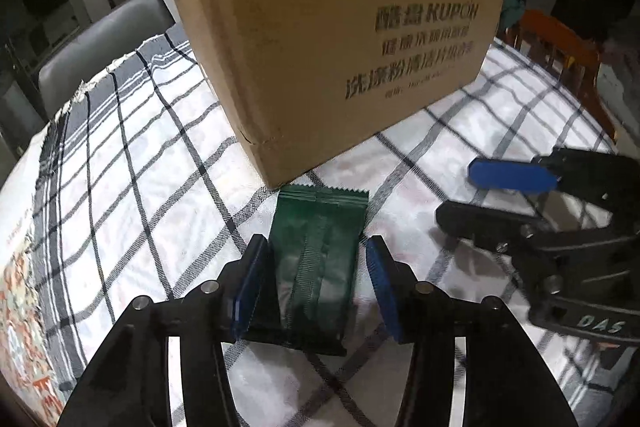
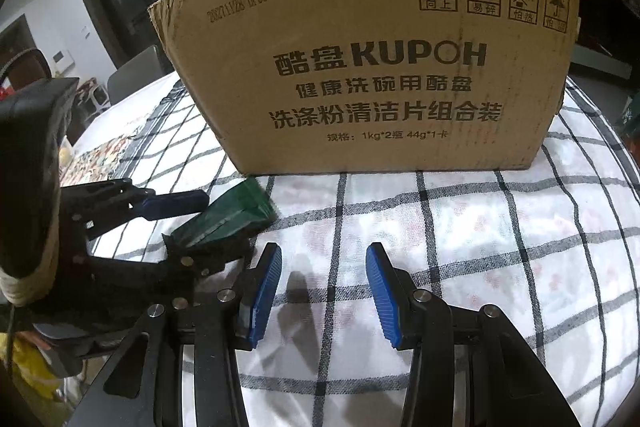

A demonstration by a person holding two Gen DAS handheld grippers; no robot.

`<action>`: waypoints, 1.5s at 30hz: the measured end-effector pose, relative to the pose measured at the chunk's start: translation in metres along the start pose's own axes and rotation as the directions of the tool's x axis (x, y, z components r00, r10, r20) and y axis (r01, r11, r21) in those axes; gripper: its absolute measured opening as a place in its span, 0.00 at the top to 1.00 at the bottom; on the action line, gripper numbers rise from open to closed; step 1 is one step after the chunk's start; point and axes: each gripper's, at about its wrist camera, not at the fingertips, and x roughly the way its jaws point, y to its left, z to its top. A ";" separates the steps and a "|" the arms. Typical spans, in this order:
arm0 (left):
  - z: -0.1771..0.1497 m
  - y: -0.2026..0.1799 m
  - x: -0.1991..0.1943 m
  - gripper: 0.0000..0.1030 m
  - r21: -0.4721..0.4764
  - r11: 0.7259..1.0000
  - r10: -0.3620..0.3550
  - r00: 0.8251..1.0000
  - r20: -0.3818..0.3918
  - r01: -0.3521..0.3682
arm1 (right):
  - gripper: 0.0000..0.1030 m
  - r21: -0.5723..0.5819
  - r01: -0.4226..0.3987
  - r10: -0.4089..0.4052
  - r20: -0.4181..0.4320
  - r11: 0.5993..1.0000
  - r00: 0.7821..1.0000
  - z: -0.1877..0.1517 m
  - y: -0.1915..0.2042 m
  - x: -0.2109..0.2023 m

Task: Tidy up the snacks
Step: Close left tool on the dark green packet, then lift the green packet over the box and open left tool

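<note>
Box interior hidden in both views: the cardboard box (image 1: 340, 39) shows only its printed outer walls, so any contents cannot be told. Print on it is blurred in the left wrist view, sharp in the right. Near end of the green snack packet (image 1: 316, 263) sinks into dark shadow between the finger bases, edges hard to make out there. Packet label unreadable.

Left gripper (image 1: 316, 283) spread apart, packet lying between its blue pads (image 1: 250, 287); left pad looks against the packet edge, right pad has a visible gap, so no firm grip seen. Packet's crimped far end points at the box's bottom corner, just short of it, resting on the checked tablecloth (image 1: 140, 147). In the right wrist view the packet (image 2: 228, 215) pokes out past the left gripper (image 2: 180, 223), tilted.

Right gripper (image 2: 322, 291) wide apart, nothing between its fingers, only cloth (image 2: 480, 247) under it, in front of the box (image 2: 380, 67). Right gripper (image 1: 508, 195) partly cut off at frame edge in the left view. Chairs behind the table dim.
</note>
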 end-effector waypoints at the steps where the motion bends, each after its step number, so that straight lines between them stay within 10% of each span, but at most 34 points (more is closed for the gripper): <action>1: 0.000 0.000 0.001 0.51 0.000 1.000 0.000 1.000 0.000 0.000 | 0.56 -0.001 0.003 -0.003 0.000 1.000 1.000 0.000 0.000 0.001; 23: -0.007 -0.013 -0.038 0.55 -0.183 0.980 0.097 0.993 0.071 -0.083 | 0.56 -0.024 -0.009 0.010 0.037 1.000 0.999 0.004 -0.008 -0.015; 45: 0.061 -0.036 -0.136 0.55 -0.241 0.966 0.175 0.918 0.357 -0.091 | 0.56 -0.075 0.047 -0.025 0.270 0.996 0.963 0.057 -0.031 -0.116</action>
